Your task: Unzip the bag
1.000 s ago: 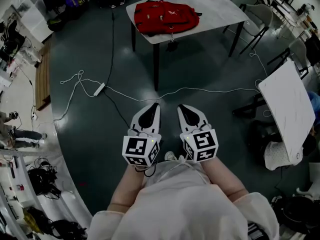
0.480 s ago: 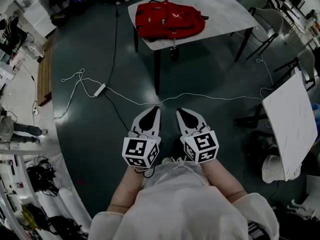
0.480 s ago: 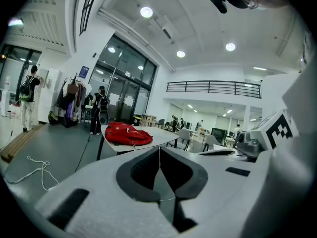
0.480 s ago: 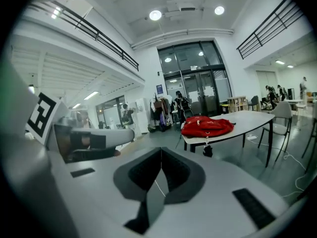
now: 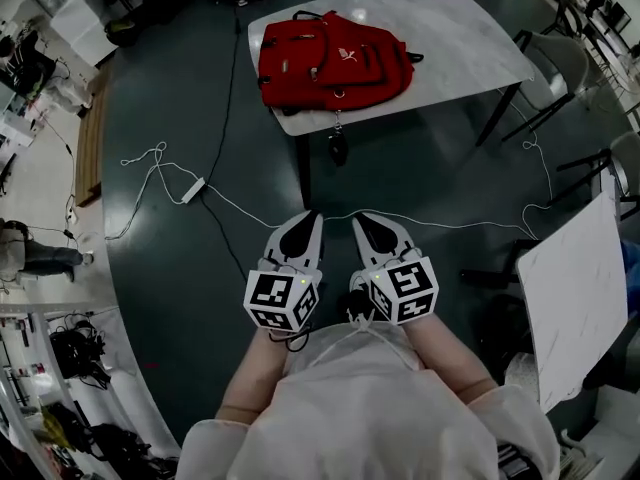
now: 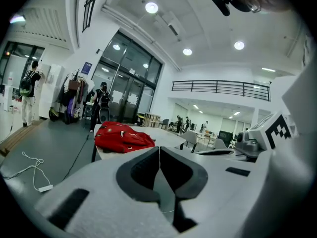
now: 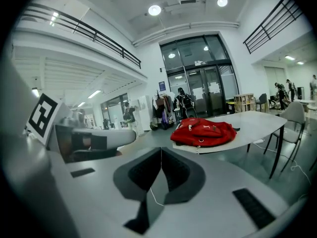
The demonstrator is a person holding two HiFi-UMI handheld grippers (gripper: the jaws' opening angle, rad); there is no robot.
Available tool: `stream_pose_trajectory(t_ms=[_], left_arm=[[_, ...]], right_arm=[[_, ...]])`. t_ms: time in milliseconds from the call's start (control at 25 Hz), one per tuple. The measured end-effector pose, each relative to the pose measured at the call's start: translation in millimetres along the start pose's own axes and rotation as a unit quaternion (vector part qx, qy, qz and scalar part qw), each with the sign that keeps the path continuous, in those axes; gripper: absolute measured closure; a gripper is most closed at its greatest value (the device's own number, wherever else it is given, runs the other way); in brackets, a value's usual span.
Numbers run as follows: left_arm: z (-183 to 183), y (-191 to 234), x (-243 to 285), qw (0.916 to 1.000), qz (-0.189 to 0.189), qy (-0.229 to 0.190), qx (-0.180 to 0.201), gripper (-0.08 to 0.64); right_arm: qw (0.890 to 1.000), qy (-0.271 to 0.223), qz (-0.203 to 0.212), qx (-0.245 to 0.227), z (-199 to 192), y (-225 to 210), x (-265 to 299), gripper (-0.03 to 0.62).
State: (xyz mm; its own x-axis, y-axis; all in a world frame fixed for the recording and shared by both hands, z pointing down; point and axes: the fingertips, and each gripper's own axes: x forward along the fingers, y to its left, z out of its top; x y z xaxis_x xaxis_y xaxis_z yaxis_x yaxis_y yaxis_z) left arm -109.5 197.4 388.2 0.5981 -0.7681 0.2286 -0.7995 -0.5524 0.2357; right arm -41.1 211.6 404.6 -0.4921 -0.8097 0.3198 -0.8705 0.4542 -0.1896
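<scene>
A red backpack (image 5: 334, 62) lies flat on the left half of a white table (image 5: 470, 40), well ahead of me; it also shows as the red backpack (image 6: 123, 137) and the red backpack (image 7: 203, 132) in the two gripper views. A strap with a dark tag hangs off the table's near edge. My left gripper (image 5: 305, 220) and right gripper (image 5: 365, 221) are held side by side near my body, above the dark floor, far short of the table. Both have their jaws pressed together with nothing between them.
A white cable (image 5: 440, 224) with a power strip (image 5: 194, 189) runs across the floor between me and the table. A second white tabletop (image 5: 571, 296) stands at the right, chairs (image 5: 560, 63) beyond it. People stand in the distance.
The table and backpack have come nearer and lower in the head view as I moved forward. Both grippers have kept their place before my body, still shut.
</scene>
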Motion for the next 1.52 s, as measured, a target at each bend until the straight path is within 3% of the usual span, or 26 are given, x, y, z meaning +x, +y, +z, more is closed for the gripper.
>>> stream_pose_trajectory(t_ms=[400, 560, 1040, 1240, 1520], left_arm=[[5.6, -1.2, 90.0, 0.9995, -0.001, 0.031, 0.002, 0.538], [9.5, 18.0, 122.5, 0.9992, -0.002, 0.040, -0.004, 0.538], [30.4, 112.4, 247.8, 0.9953, -0.055, 0.080, 0.004, 0.538], [13.7, 159.3, 285.8, 0.9916, -0.060, 0.114, -0.011, 0.538], [-36.6, 201.5, 330.9, 0.9813, -0.089, 0.167, -0.034, 0.540]], right_arm=[[0.999, 0.023, -0.001, 0.029, 15.5, -89.6, 39.8, 0.565], [0.999, 0.034, -0.009, 0.035, 17.8, -114.4, 65.4, 0.564], [0.995, 0.056, -0.055, 0.057, 40.9, -176.6, 186.5, 0.563], [0.989, 0.102, -0.071, 0.075, 22.5, -191.9, 238.8, 0.563], [0.972, 0.194, -0.082, 0.103, -26.9, -202.8, 296.3, 0.563]])
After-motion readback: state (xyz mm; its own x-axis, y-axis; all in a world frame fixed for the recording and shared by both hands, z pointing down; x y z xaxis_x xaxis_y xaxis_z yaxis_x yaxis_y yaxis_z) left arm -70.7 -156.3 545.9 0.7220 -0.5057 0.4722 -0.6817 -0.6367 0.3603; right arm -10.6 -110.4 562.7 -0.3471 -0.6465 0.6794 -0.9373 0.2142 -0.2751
